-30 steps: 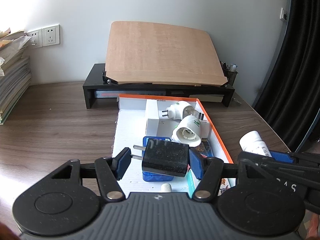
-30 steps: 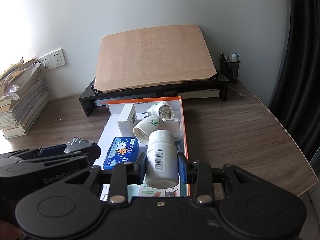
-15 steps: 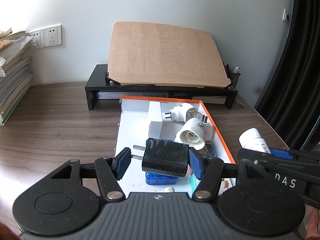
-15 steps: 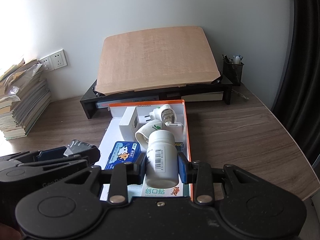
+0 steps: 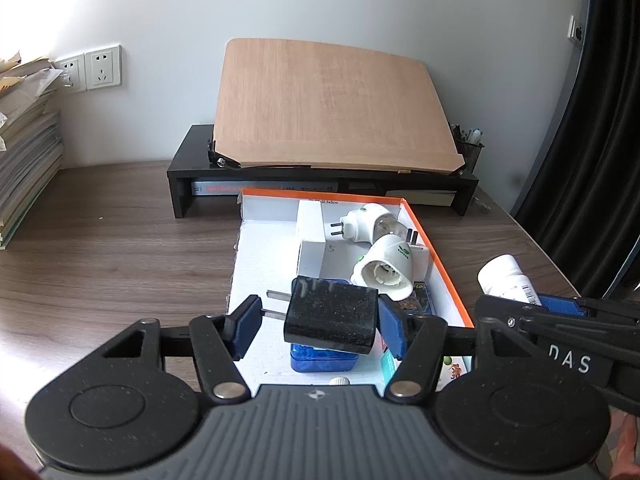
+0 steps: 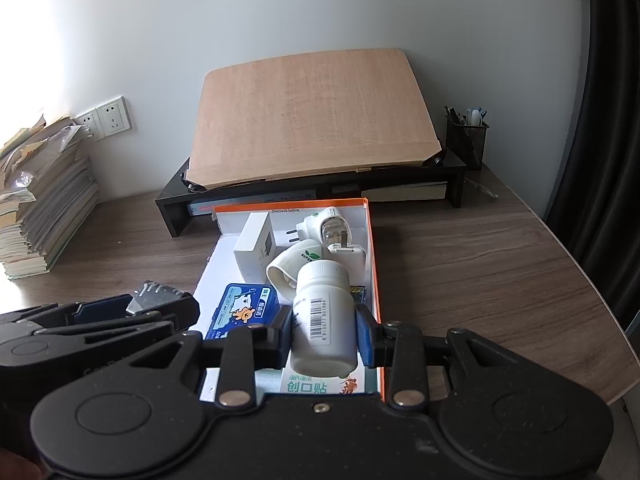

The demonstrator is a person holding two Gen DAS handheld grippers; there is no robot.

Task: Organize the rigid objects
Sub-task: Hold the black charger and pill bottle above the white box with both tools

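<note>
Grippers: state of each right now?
Left gripper: closed on black plug adapter.
Right gripper: closed on white pill bottle.

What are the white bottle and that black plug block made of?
White bottle: probably plastic, smooth, slightly glossy, with a ribbed cap and a paper barcode label. Black plug block: likely hard matte plastic, dust-speckled, with two bare metal prongs.

Your left claw (image 5: 318,322) is a black, speckled plastic frame with two round discs at its near corners, a ribbed grey grip plate between them, silver pivot screws on the link arms and blue pads on the fingers (image 5: 246,326). Your right claw (image 6: 323,330) is built the same, all black, with blue pads; its side carries white letters "DAS".
</note>
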